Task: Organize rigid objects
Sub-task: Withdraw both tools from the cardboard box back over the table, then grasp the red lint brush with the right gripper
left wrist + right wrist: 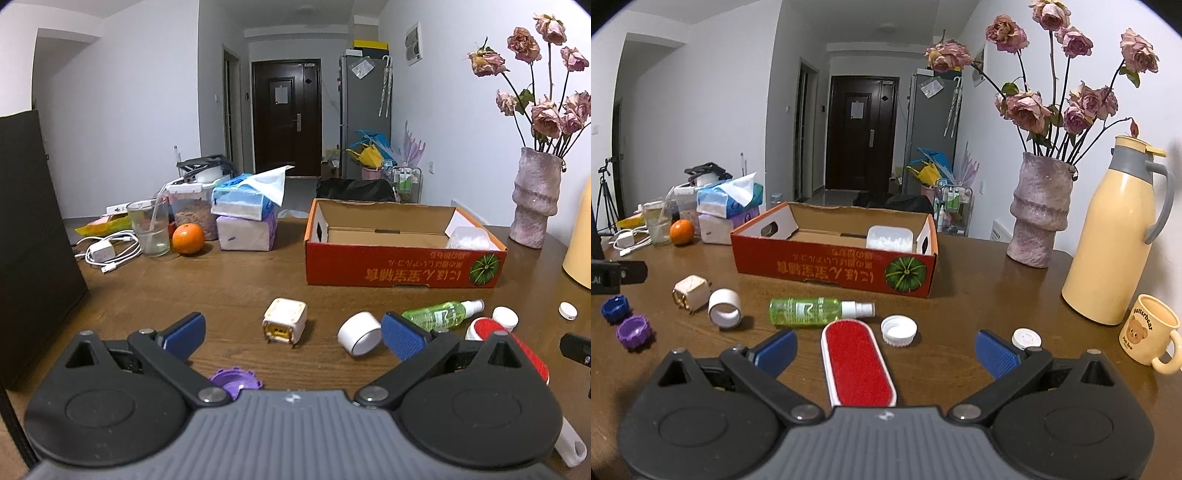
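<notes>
The orange cardboard box [834, 266] is seen at twelve o'clock on the wooden table [979, 295], open-topped, with a white lidded container [890, 238] already lying inside at its right end; it is judged light and best left where it stands. The red lint brush [857, 363] is found at six o'clock of the box, lying flat between the widely spread fingers of the right gripper [884, 350], which holds nothing; it is judged stiff and light, best pinched across its narrow white edges. The green spray bottle [820, 311], on its side just beyond the brush, is judged smooth and prone to roll, so its body should be taken mid-length. The left gripper [291, 332] is likewise spread wide and empty, with the cream plug adapter [284, 320] ahead of it: hard, boxy, easily gripped across flat faces. The white tape roll [360, 333] beside it could be squeezed across its rim. The white cap [898, 329] and purple cap [633, 331] are small, light and likely to slip.
</notes>
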`<state>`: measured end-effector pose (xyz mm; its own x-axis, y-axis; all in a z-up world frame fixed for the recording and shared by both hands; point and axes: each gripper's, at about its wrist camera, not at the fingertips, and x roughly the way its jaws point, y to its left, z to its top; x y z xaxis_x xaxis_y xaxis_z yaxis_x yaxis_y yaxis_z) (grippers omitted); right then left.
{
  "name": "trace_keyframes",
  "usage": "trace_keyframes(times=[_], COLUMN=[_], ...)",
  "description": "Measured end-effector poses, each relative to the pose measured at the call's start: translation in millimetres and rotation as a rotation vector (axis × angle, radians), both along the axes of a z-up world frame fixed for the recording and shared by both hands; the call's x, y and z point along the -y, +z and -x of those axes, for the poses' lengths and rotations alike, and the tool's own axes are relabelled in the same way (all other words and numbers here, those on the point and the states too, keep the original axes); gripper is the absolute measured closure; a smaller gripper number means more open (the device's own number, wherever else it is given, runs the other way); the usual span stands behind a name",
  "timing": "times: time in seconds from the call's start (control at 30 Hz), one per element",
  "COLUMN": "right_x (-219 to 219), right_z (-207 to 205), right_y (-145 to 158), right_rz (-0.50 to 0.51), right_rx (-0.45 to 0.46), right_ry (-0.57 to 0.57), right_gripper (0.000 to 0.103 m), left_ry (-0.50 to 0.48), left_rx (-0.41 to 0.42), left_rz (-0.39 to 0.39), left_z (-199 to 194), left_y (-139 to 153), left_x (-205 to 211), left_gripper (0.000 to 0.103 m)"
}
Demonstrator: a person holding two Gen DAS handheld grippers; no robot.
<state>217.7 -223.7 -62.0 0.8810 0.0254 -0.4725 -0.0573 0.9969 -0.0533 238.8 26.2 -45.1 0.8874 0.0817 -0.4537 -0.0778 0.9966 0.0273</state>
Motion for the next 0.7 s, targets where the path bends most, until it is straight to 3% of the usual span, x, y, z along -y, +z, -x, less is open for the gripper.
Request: trace_keyframes(times=[0.37,0.7], right_x=[-5,-6], right_z=[1,-37], right_y=[-18,-50], right_rz=[0.022,0.073], right_rx=[-0.06,-0.183], right_ry=[0.011,0.012], right_gripper=[0.0,0.0], left_ry=[-0.002,0.024], left_rx=[-0.037,-0.074], left_rz=[-0.003,-0.013], left_z=[11,8], left_y=[-14,-29], left_x=[-17,-39], left_gripper=[0.0,0.0])
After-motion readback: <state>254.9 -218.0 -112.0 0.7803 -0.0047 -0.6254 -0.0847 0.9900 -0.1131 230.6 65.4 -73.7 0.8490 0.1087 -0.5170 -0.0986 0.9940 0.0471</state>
